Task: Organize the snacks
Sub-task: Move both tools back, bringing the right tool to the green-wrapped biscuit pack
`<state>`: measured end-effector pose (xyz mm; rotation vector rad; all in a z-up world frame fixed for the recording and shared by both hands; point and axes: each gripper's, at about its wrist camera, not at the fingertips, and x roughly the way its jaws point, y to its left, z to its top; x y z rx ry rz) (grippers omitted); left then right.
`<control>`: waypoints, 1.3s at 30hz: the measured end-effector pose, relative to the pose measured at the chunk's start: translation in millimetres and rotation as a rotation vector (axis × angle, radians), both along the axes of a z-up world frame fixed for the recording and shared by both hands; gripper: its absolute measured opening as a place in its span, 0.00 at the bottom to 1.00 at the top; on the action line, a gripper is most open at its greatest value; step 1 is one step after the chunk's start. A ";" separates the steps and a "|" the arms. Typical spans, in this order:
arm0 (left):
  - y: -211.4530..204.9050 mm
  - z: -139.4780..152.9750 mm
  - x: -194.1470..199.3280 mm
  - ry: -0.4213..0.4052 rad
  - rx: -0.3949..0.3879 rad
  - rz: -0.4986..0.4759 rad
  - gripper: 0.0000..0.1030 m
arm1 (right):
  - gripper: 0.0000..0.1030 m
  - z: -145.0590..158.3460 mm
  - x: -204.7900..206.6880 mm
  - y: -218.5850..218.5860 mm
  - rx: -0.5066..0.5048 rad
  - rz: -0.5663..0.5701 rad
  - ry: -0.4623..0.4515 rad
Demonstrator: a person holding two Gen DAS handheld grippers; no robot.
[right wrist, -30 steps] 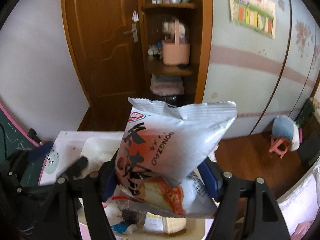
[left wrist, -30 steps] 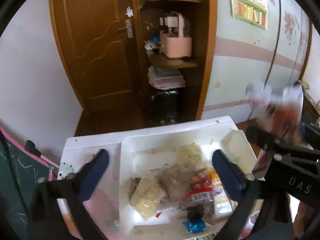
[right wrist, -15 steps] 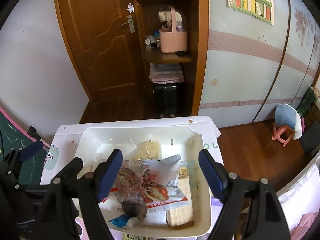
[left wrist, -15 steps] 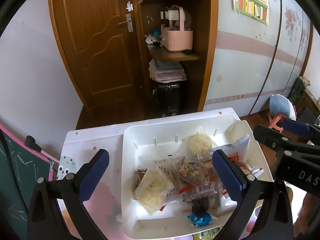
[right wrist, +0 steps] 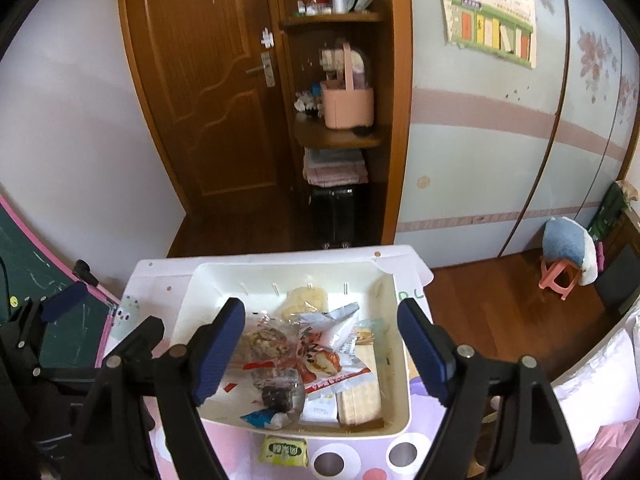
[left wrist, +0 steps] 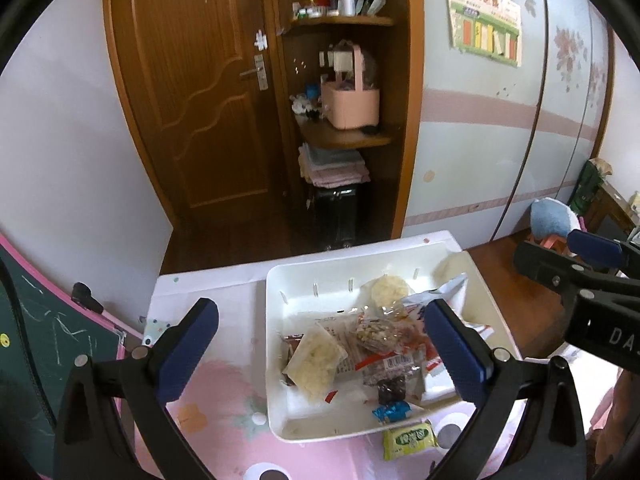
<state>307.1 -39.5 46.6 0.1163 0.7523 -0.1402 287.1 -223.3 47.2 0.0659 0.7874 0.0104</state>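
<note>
A white bin [left wrist: 340, 276] [right wrist: 280, 270] on the small table holds several snack packets. The white and red snack bag [right wrist: 320, 346] [left wrist: 452, 288] lies on top of the pile. A green packet [left wrist: 408, 438] [right wrist: 284, 451] lies on the table just in front of the bin. My left gripper [left wrist: 320, 346] is open and empty above the bin's left part. My right gripper [right wrist: 320, 348] is open and empty above the bin; it also shows at the right edge of the left wrist view [left wrist: 580, 264].
The table [left wrist: 208, 292] has a pink patterned top. A green chalkboard [left wrist: 24, 344] stands at the left. A wooden door [left wrist: 192, 92] and shelves with a pink basket [left wrist: 352, 100] are behind. A pink stool [right wrist: 560, 276] stands on the floor at right.
One second ago my right gripper held the white and red bag up. It let go, and the bag now lies in the bin. Both grippers have drawn back a little.
</note>
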 end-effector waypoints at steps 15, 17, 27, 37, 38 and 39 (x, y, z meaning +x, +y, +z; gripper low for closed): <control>25.7 34.0 -99.7 -0.054 -0.066 -0.033 0.99 | 0.77 35.8 -92.4 19.7 -0.025 0.058 -0.071; 33.0 28.9 -112.0 -0.052 -0.085 -0.025 0.99 | 0.77 28.9 -101.3 19.4 -0.013 0.062 -0.062; 66.0 -22.0 -151.1 -0.040 -0.118 0.056 0.99 | 0.77 -31.3 -128.1 24.8 0.005 0.062 0.013; 83.5 -106.0 -131.8 0.105 -0.164 0.133 0.99 | 0.77 -121.3 -113.7 26.1 0.064 0.038 0.135; 83.6 -114.9 -129.6 0.121 -0.171 0.141 0.99 | 0.77 -130.7 -112.4 27.1 0.074 0.037 0.146; 84.4 -125.2 -126.3 0.140 -0.179 0.152 0.99 | 0.77 -140.7 -110.0 28.4 0.082 0.038 0.161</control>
